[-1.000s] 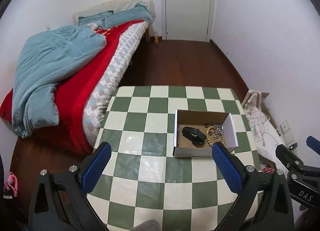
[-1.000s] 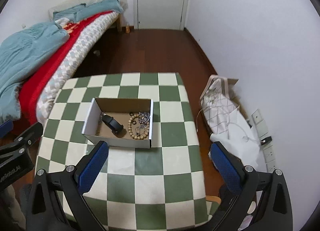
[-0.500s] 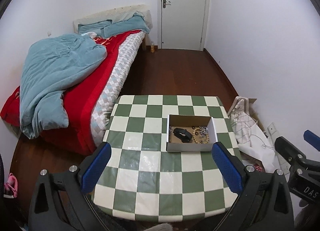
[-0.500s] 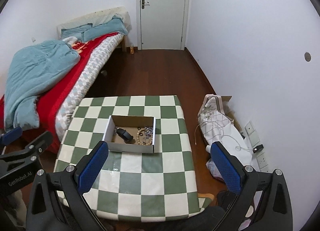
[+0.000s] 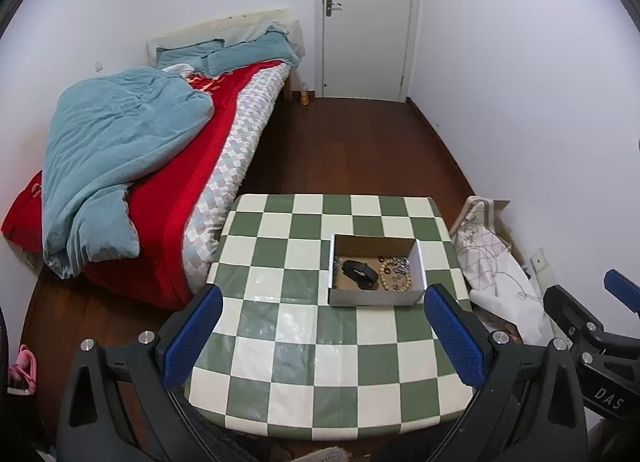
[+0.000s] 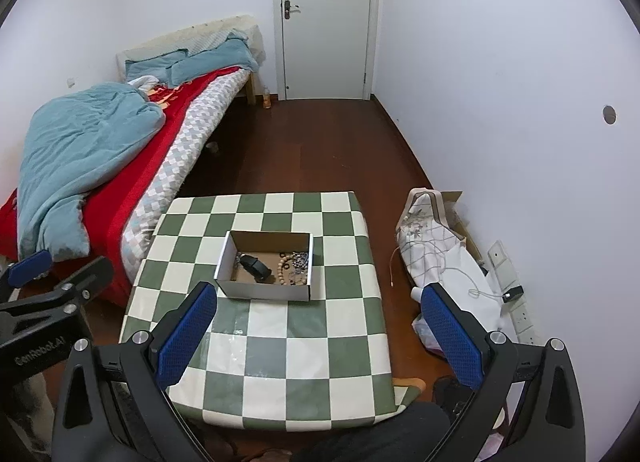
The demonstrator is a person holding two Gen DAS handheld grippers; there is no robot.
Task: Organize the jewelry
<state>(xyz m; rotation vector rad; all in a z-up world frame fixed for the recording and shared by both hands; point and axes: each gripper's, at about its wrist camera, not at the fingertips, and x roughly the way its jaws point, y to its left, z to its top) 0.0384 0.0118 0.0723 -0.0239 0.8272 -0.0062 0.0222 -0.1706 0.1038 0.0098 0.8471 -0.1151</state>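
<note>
The left gripper [image 5: 322, 336] is held high and back from the green-and-white checkered table [image 5: 280, 326], tilted down toward it, its blue-padded fingers [image 5: 192, 336] spread wide with nothing between them. In the left wrist view the open shallow cardboard box with white outer walls [image 5: 376, 297] sits on the table at about 1 o'clock from the midpoint of those fingers, well apart from both pads, its near right corner just above the tip of the right pad.

Inside the box lie a black band-like piece [image 5: 360, 273] toward the left, a string of pale wooden beads [image 5: 387, 276] beside it, and a tangle of silvery chain [image 5: 400, 266] toward the right wall; smaller items are too small to tell.

The right gripper [image 6: 318, 336] hangs at a similar height, also pitched down, fingers [image 6: 186, 336] likewise released and wide apart, holding nothing. In the right wrist view the box lies at about 11 o'clock from the midpoint of the fingers, clear of both pads, just beyond the tip of the left one.

At 9 o'clock of the table stands a bed with a red cover and a rumpled teal quilt [image 5: 116, 165]; at 3 o'clock a white patterned cloth bag [image 6: 434, 250] lies on the dark wooden floor [image 6: 320, 149].
</note>
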